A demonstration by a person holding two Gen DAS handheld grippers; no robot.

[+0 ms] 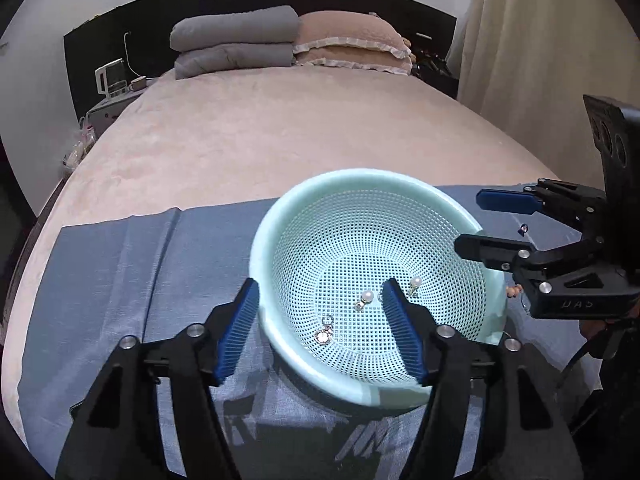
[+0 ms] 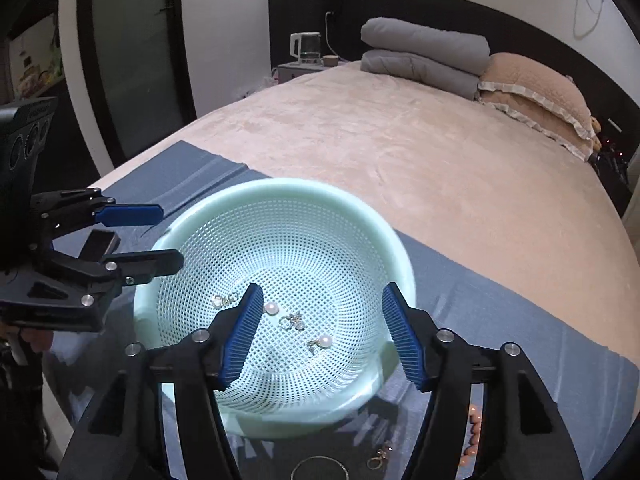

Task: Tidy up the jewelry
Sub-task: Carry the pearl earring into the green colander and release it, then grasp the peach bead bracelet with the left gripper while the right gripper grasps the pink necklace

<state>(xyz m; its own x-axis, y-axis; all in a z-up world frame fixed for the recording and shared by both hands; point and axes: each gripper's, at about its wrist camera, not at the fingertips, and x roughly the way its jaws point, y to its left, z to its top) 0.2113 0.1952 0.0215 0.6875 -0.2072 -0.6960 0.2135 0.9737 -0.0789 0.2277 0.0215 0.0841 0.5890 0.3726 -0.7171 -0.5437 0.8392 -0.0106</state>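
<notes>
A pale green perforated basket (image 1: 374, 280) sits on a blue-grey cloth (image 1: 120, 280) spread across the foot of a bed covered with a pink blanket (image 1: 280, 128). The left gripper (image 1: 320, 304) hangs over the basket's near rim with its blue-padded jaws spread wide and nothing between them; one finger lies outside the rim, the other over the mesh. Seen past it, the right gripper (image 1: 468, 224) reaches in from the right at the basket's edge, likewise spread wide and empty.

Inside the basket lie several small pieces of jewelry. From the right wrist camera, a pearl earring (image 2: 323, 342) rests near the middle of the mesh floor, a second pearl earring (image 2: 272, 308) lies just beside the left finger of the right gripper (image 2: 322, 312), a small silver charm (image 2: 292, 321) sits between the two, and another small earring (image 2: 222, 300) lies toward the left wall. The left gripper (image 2: 170, 236) shows at the basket's left rim in that view.

Outside the basket, on the cloth near the right gripper, lie a thin metal hoop (image 2: 320, 468), a small gold clasp piece (image 2: 380, 456) and a string of peach-coloured beads (image 2: 472, 432). At the head of the bed are folded grey blankets (image 1: 236, 42) and a pink frilled pillow (image 1: 352, 40).
</notes>
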